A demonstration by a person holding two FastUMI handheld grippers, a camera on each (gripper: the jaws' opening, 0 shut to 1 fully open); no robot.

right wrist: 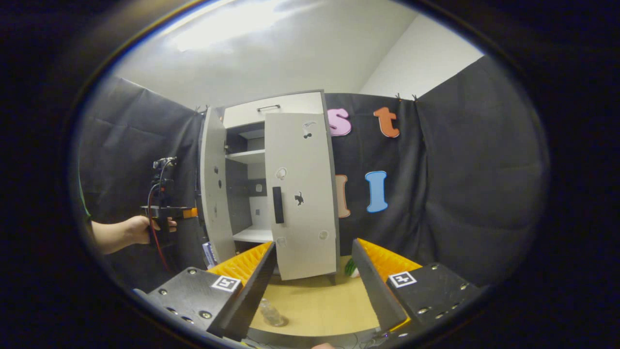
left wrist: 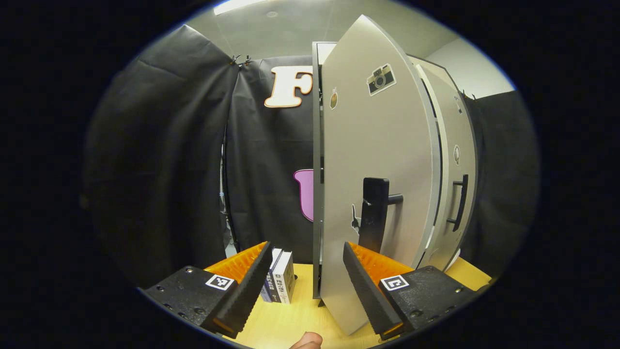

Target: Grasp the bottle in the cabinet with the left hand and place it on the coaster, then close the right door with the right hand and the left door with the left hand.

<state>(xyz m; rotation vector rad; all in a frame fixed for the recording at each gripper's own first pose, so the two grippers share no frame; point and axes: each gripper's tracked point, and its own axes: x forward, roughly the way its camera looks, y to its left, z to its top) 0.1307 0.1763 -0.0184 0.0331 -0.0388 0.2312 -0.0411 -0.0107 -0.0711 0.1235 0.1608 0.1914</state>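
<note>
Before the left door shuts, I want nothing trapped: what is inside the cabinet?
Through the gap, the cabinet shows bare white shelves and a dark back wall. The closed right door covers the right half, so that part cannot be checked.

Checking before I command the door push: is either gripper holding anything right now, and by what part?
Nothing is held. The left gripper and the right gripper are both open and empty; the bottle stands free on the table.
</note>
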